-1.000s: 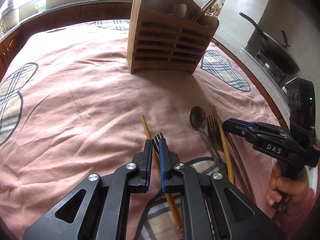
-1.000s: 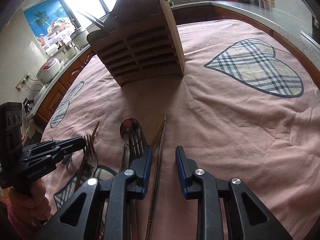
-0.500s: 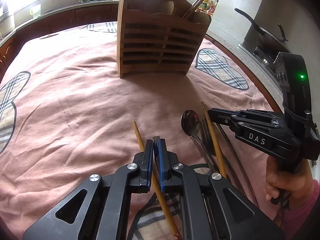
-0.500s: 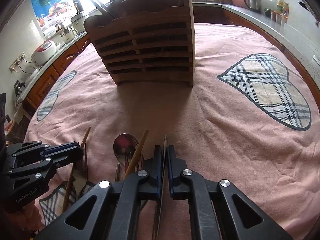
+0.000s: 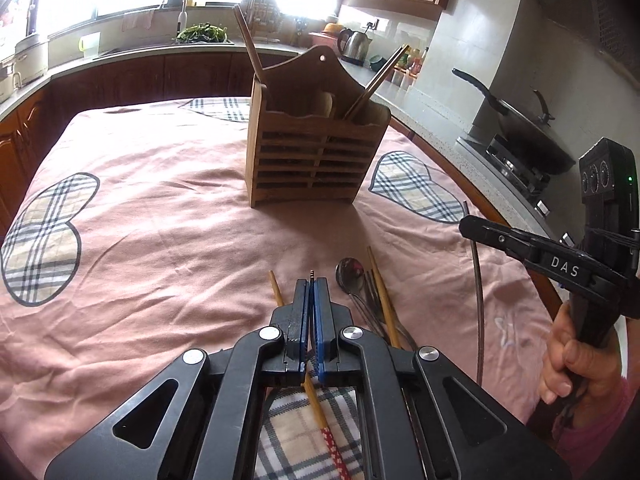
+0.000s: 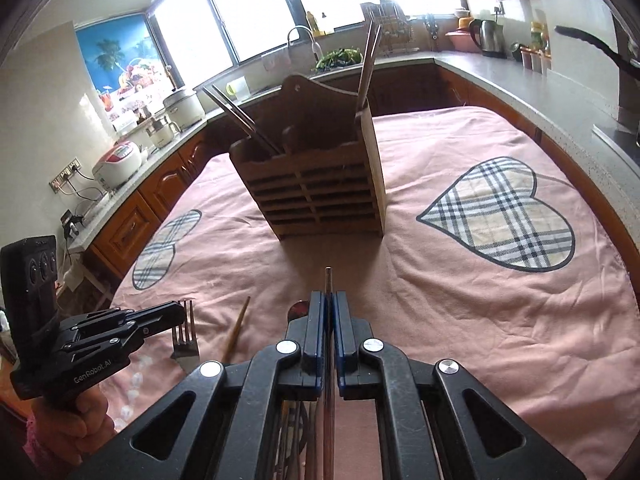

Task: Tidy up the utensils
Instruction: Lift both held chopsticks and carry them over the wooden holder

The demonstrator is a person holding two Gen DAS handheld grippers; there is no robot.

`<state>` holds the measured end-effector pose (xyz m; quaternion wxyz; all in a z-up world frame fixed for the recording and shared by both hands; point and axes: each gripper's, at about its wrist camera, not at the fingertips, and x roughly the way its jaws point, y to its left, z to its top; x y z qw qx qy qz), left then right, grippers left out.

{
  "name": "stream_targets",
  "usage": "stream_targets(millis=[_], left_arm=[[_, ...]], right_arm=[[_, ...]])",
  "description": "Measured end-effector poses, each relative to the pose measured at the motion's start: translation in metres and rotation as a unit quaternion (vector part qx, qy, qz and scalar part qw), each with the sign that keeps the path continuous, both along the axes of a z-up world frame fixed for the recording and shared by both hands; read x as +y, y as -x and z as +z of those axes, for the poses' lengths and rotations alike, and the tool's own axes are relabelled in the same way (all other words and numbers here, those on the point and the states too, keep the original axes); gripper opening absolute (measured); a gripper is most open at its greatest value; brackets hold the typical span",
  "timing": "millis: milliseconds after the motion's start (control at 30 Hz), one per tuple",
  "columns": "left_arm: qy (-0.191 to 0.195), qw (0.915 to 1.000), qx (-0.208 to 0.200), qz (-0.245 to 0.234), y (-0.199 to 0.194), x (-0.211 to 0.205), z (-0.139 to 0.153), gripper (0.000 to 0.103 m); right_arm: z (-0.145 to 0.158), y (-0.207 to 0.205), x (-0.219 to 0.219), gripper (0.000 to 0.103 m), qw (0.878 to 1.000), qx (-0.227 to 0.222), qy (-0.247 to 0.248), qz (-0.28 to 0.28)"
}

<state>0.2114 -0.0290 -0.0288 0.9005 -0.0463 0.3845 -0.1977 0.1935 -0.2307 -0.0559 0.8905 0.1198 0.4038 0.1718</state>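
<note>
A slatted wooden utensil holder [image 5: 316, 152] stands on the pink cloth, with chopsticks leaning in it; it also shows in the right wrist view [image 6: 316, 196]. My left gripper [image 5: 312, 292] is shut on a metal fork, tines up, which shows in the right wrist view [image 6: 185, 334]. My right gripper [image 6: 329, 300] is shut on a thin metal chopstick [image 5: 478, 292] and holds it lifted above the cloth. A spoon [image 5: 351, 274], a wooden chopstick [image 5: 384, 300] and another wooden chopstick [image 5: 276, 288] lie on the cloth below the grippers.
The table has a pink cloth with plaid hearts [image 6: 500, 216]. A wok [image 5: 520, 128] sits on the stove at right. A kettle [image 5: 354, 46] and a sink are on the far counter. A rice cooker [image 6: 118, 160] stands at left.
Both grippers have risen off the cloth, the left lifting the fork and the right lifting the metal chopstick. The holder now appears farther off and lower in view.
</note>
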Motion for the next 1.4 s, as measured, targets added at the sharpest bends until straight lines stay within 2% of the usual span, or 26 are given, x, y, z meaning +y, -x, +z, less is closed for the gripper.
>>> stream_targets(millis=[367,633,867,1400], left_arm=[[0.019,0.9985,-0.045,0.024,0.031,0.018,0.032,0.002],[0.048,0.9930,-0.085,0.065,0.046,0.039,0.053,0.002],[0.076,0.9853,-0.116,0.100,0.044,0.052,0.068,0.002],[0.085,0.9774,-0.149,0.124,0.012,0.050,0.096,0.002]], right_arm=[[0.048,0.025,-0.010,0.004,0.998,-0.063,-0.008,-0.016],[0.072,0.039,-0.016,0.004,0.994,-0.102,-0.017,-0.030],[0.084,0.041,-0.019,0.004,0.991,-0.124,-0.024,-0.041],[0.107,0.017,-0.023,0.004,0.986,-0.156,-0.032,-0.047]])
